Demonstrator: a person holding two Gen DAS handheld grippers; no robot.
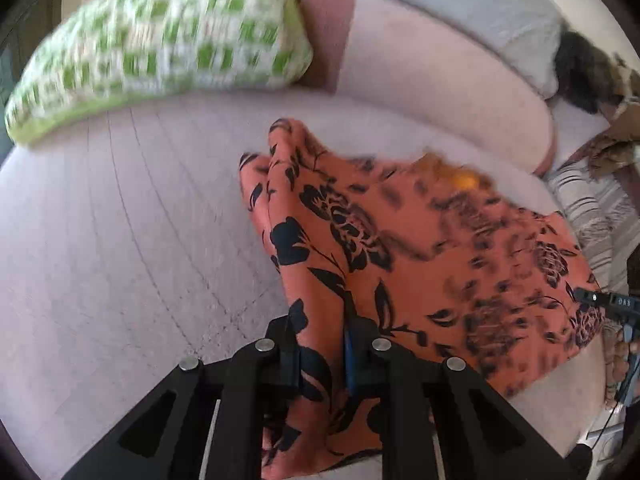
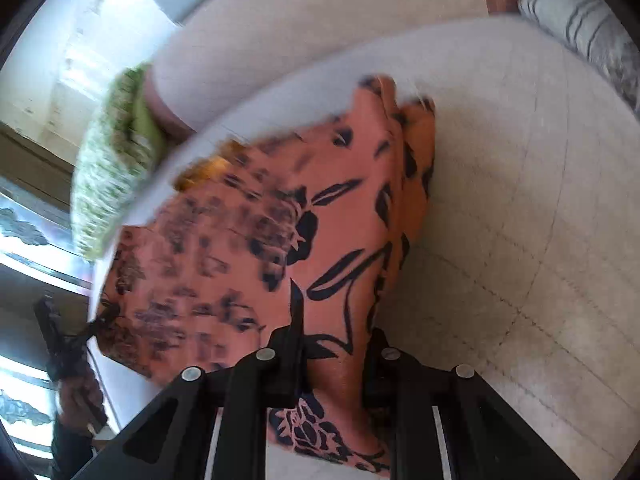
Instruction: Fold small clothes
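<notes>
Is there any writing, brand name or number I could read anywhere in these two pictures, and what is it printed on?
"DAS", or something close to it: small pale letters on the black right gripper at the edge of the left wrist view; too small to be sure.
Orange floral garment: printed flowers only, no words.
Green checked cushion: blurred, no text to make out.
Nothing readable in the right wrist view.

The quilted sofa seat [image 1: 120,208] lay bare left of the orange floral garment [image 1: 400,240] — open room there for a gripper to pass. Along the seat's back edge the green checked cushion [image 1: 160,52] and the backrest [image 1: 440,80] closed the way, and a striped cushion [image 1: 588,208] blocked the right end — near the garment's edge.
</notes>
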